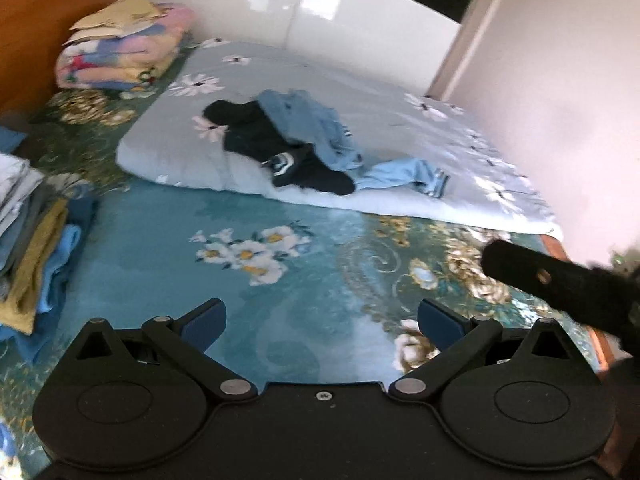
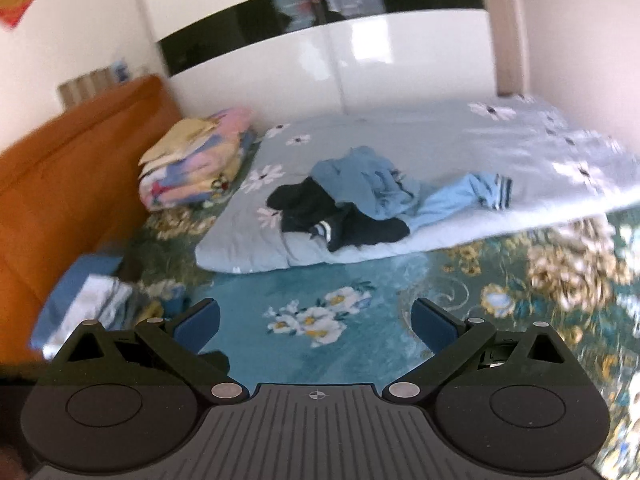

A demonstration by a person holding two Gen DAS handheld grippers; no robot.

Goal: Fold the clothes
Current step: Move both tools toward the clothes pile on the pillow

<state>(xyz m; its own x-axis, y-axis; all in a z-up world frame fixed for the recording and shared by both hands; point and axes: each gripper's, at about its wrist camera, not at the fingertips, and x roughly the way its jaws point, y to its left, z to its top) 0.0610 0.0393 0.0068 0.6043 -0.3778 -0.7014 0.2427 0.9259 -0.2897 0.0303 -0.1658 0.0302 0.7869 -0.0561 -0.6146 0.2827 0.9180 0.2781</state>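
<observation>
A heap of unfolded clothes lies on a grey flowered quilt [image 1: 280,72] on the bed: a dark navy garment [image 1: 256,136], a blue one [image 1: 316,128] on top and a light blue one [image 1: 404,176] with a striped cuff. The heap also shows in the right wrist view: navy [image 2: 320,216], blue [image 2: 360,184], light blue [image 2: 460,196]. My left gripper [image 1: 322,324] is open and empty over the teal flowered bedspread [image 1: 200,216], well short of the heap. My right gripper [image 2: 316,322] is open and empty too. Its black body [image 1: 560,280] shows at the right of the left wrist view.
A stack of folded clothes [image 1: 32,248] lies at the left, also in the right wrist view [image 2: 92,304]. Folded colourful blankets [image 1: 124,48] sit by the orange headboard [image 2: 60,184]. A white wardrobe [image 2: 360,64] stands behind the bed. A wall [image 1: 560,80] is at the right.
</observation>
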